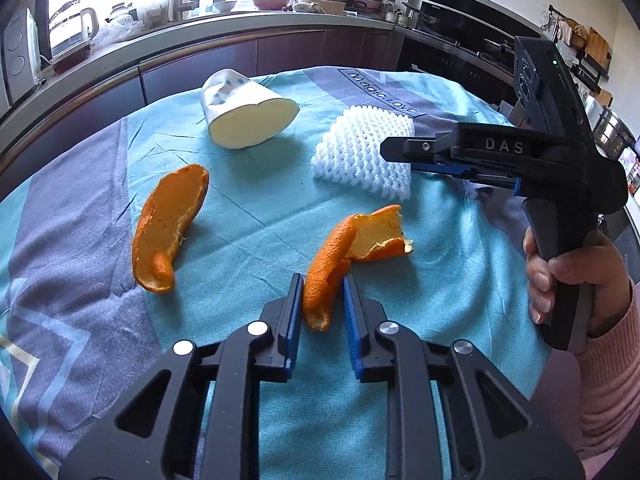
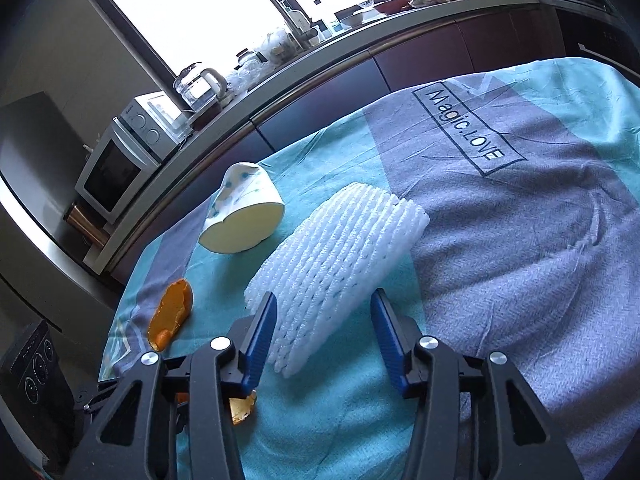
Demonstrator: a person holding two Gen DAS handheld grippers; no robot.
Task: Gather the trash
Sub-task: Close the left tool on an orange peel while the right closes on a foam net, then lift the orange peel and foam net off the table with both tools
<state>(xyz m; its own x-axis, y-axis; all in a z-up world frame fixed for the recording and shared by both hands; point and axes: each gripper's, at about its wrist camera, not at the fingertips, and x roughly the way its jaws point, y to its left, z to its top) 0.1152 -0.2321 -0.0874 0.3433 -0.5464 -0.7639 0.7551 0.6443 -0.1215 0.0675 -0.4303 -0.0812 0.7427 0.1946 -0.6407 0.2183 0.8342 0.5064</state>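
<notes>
Bits of trash lie spread out on a counter (image 1: 248,208) covered with a blue and grey cloth, so each bit can be picked up alone.

The left hand-held gripper (image 1: 322,300) has its blue fingers on both sides of the near orange peel (image 1: 344,252). They look pressed against the peel's near end, likely to lift it. The rest of the peel sticks out toward 1 o'clock.

The right hand-held gripper (image 2: 323,332) sits around the near end of the white foam net (image 2: 332,272). Its left finger touches the net, but a gap shows at the right finger, so it is apart and not squeezing yet.

The left view shows a second orange peel (image 1: 168,228) at 9 o'clock, a squashed paper cup (image 1: 248,114) lying on its side at 11 o'clock, and the person's hand (image 1: 572,280) holding the right tool. The right view shows the net is a thick folded stack, and the near peel is mostly hidden there.
</notes>
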